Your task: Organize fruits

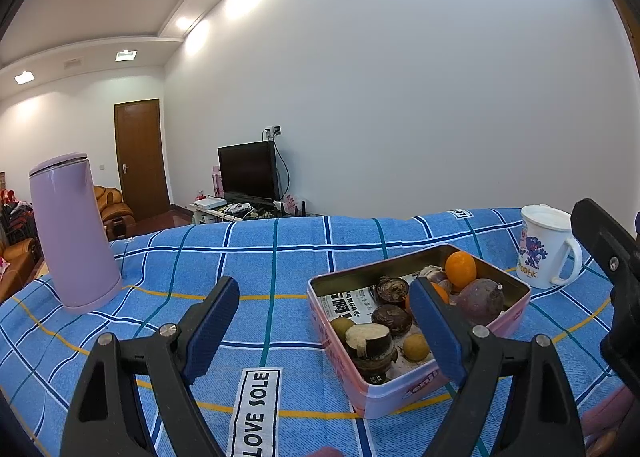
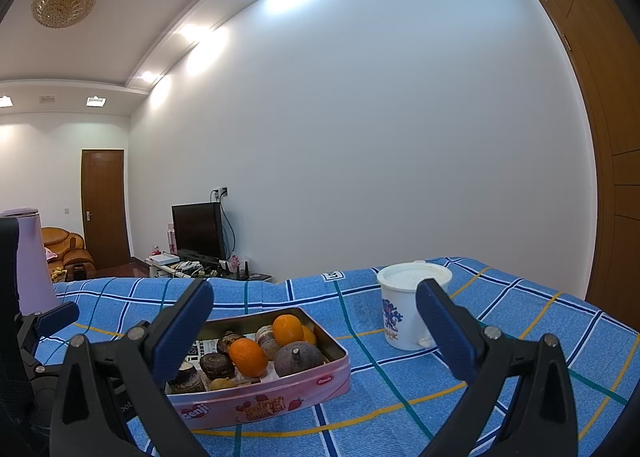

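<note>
A pink tin box (image 1: 404,393) sits on the blue checked cloth and holds several fruits: an orange (image 1: 461,268), a dark purple round fruit (image 1: 479,301), brown water chestnuts (image 1: 391,319) and small yellow-green fruits (image 1: 415,346). My left gripper (image 1: 324,331) is open and empty, its right finger over the box's near side. In the right wrist view the box (image 2: 264,403) lies low and left, with an orange (image 2: 248,357) and the purple fruit (image 2: 298,359) inside. My right gripper (image 2: 316,331) is open and empty above the cloth beside the box.
A lilac kettle (image 1: 74,233) stands at the left of the table. A white lidded mug (image 1: 546,245), also in the right wrist view (image 2: 408,309), stands right of the box. The right gripper's body (image 1: 612,281) shows at the left view's right edge. Behind the table are a TV and door.
</note>
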`<action>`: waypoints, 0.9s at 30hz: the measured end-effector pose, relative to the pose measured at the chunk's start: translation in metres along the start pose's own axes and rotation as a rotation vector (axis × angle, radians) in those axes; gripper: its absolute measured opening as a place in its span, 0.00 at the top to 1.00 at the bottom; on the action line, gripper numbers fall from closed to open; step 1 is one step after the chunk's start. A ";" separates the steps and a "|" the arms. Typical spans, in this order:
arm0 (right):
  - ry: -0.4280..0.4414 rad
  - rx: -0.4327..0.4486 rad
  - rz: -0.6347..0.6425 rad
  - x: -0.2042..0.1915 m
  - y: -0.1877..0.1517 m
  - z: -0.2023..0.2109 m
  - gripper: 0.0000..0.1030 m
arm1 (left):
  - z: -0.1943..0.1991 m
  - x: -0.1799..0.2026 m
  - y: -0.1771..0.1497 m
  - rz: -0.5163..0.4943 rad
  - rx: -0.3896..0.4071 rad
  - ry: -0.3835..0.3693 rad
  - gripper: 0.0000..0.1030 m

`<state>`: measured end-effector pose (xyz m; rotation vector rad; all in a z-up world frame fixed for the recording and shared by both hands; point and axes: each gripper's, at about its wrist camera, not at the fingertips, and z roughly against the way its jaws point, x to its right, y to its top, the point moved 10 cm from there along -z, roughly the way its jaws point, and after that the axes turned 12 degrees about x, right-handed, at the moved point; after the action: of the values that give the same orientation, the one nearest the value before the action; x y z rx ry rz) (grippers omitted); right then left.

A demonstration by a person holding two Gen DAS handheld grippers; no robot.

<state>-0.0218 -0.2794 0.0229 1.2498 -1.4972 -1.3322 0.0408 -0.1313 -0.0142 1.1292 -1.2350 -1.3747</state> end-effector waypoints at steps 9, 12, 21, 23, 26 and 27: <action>0.000 -0.001 0.001 0.000 0.000 0.001 0.00 | 0.000 -0.001 0.000 0.000 0.000 -0.001 0.15; 0.000 -0.001 0.001 0.000 0.000 0.000 0.00 | 0.000 0.000 0.000 0.000 0.000 -0.001 0.15; 0.000 0.000 0.001 0.000 0.000 0.000 0.00 | 0.000 -0.001 0.000 -0.002 -0.001 0.001 0.15; 0.000 -0.001 0.001 0.000 0.000 0.000 0.00 | 0.000 -0.001 0.000 -0.003 -0.002 0.003 0.15; 0.000 -0.001 0.001 0.000 0.000 0.000 0.00 | 0.000 -0.001 -0.001 -0.003 -0.002 0.004 0.15; 0.000 -0.001 0.000 0.000 0.000 0.000 0.00 | 0.000 -0.001 -0.001 -0.004 -0.003 0.005 0.15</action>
<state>-0.0222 -0.2792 0.0229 1.2487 -1.4967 -1.3325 0.0405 -0.1299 -0.0148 1.1330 -1.2275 -1.3752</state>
